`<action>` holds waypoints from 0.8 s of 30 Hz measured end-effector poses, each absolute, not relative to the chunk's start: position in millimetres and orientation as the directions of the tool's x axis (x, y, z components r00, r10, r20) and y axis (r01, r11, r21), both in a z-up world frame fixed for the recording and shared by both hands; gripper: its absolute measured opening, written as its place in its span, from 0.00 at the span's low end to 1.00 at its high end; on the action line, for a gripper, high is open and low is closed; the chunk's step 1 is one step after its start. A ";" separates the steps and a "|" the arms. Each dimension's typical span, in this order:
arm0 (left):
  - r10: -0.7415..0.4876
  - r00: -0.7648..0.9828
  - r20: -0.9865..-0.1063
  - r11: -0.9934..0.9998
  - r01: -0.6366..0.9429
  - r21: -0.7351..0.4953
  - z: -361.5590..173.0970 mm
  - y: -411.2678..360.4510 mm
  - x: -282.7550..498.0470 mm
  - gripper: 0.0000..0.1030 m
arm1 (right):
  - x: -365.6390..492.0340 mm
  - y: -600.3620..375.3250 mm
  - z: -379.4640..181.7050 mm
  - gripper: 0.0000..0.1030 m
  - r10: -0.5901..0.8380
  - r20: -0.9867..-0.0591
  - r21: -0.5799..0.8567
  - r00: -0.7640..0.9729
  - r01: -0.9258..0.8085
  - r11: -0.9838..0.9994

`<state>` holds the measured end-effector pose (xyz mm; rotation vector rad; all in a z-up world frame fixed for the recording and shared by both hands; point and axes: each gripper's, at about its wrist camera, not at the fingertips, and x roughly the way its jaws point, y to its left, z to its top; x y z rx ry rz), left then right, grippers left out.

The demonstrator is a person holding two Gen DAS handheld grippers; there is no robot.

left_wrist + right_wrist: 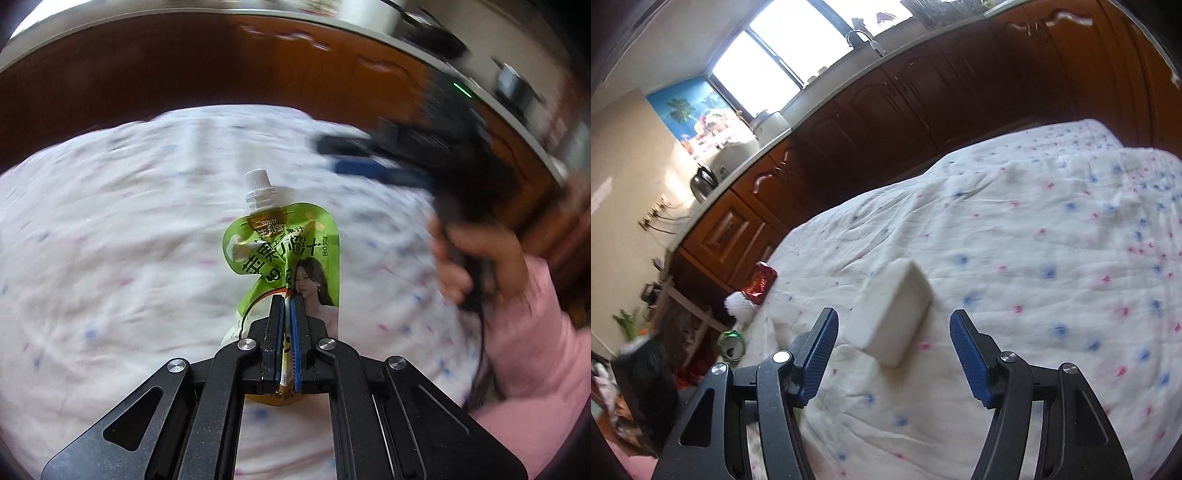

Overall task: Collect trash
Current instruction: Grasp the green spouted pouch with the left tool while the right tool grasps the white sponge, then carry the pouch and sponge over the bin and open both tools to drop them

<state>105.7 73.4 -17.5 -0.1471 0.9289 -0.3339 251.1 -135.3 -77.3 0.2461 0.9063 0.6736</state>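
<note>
Your left gripper (287, 306) pinches the pouch (282, 258) by its bottom edge above the cloth (110, 258); carry it level. Your right gripper (894, 343) gapes, empty, before the white block (894, 314); straddle it squarely.

Count: one pouch (284, 254), one white block (897, 314), one red can (761, 282), one kettle (703, 181), two tongs (287, 306) (894, 332).
</note>
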 end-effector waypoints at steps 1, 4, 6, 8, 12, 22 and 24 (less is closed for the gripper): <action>-0.323 0.566 -0.758 0.946 0.174 -0.274 -17.5 85.6 108.0 0.03 | 245.3 -126.1 -75.6 0.64 0.616 -0.649 0.442 0.447 -0.438 0.783; -0.230 0.610 -0.758 0.960 0.014 -0.279 -17.3 122.2 110.1 0.03 | 233.6 -100.9 -75.1 0.64 0.550 -0.675 0.349 0.492 -0.444 0.825; -0.171 0.624 -0.763 0.964 -0.052 -0.259 -18.7 133.9 111.9 0.03 | 233.0 -86.8 -78.8 0.64 0.501 -0.700 0.289 0.509 -0.439 0.851; -0.161 0.623 -0.765 0.957 -0.090 -0.274 -21.6 141.1 112.9 0.03 | 237.2 -76.7 -86.7 0.63 0.466 -0.722 0.253 0.511 -0.431 0.866; -0.139 0.624 -0.769 0.954 -0.123 -0.272 -22.9 138.3 114.8 0.03 | 245.3 -77.4 -97.8 0.59 0.446 -0.740 0.260 0.503 -0.398 0.880; -0.171 0.619 -0.766 0.963 -0.059 -0.263 -13.7 97.6 131.1 0.03 | 219.0 -127.2 -71.4 0.29 0.483 -0.673 0.312 0.560 -0.378 0.872; -0.182 0.621 -0.762 0.966 -0.034 -0.258 -10.1 85.5 134.1 0.03 | 210.6 -143.7 -65.7 0.29 0.475 -0.667 0.308 0.574 -0.368 0.877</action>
